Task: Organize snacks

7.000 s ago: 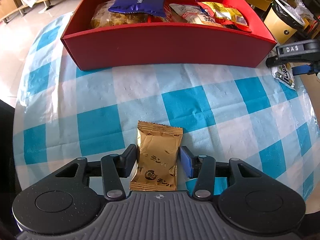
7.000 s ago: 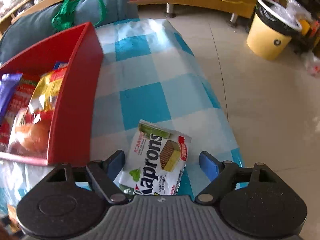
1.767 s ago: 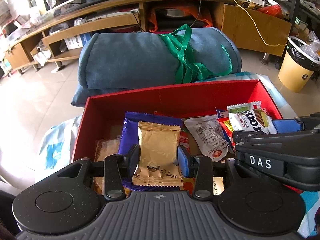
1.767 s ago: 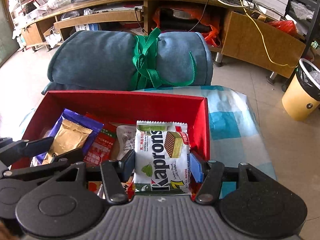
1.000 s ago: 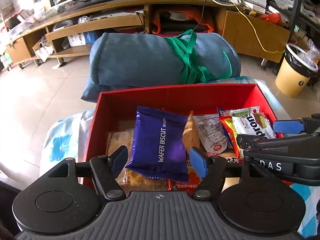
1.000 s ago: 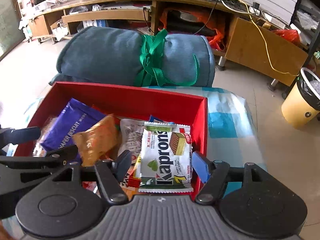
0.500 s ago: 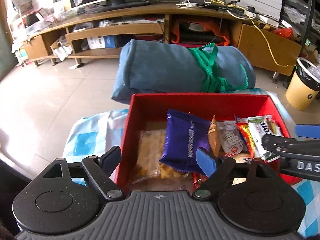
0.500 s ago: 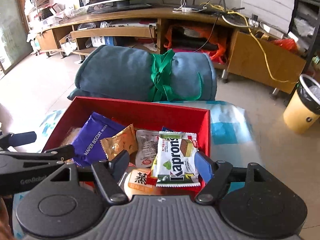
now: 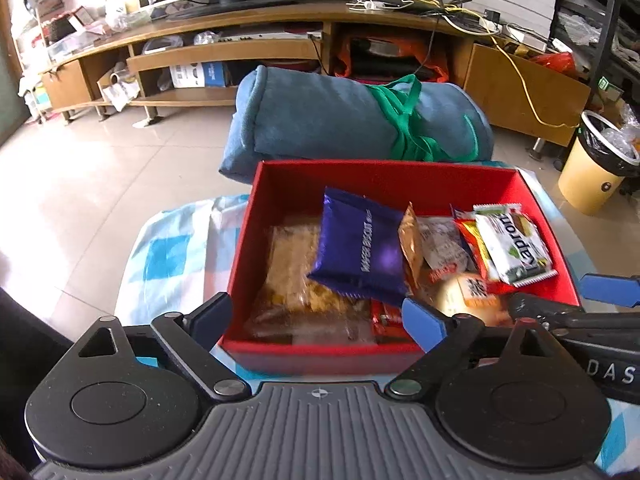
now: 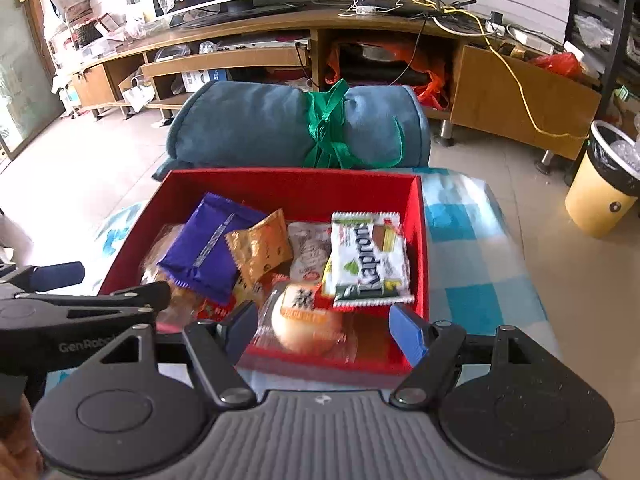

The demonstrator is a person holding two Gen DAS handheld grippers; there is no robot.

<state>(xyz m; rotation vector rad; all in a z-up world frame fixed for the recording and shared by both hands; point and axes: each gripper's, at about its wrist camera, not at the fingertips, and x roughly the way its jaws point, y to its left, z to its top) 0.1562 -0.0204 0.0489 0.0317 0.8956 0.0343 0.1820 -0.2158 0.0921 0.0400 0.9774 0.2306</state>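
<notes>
We hold the left gripper (image 9: 316, 318) with its jaws opening and nothing between them; the right gripper (image 10: 320, 328) stands open and empty too. Just beyond both sets of fingertips sits the red box (image 10: 420, 240), where the purple wafer biscuit pack (image 9: 360, 248), the gold packet (image 10: 260, 250) and the Kaprons wafer (image 10: 370, 258) lie among other snacks. We see no loose snack on the checked tablecloth (image 10: 468, 248), so the sorting looks nearly done.

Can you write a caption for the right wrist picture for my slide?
Open right gripper above a red box of snacks, with the white Kaprons wafer pack lying on top and a gold packet beside a purple one.
</notes>
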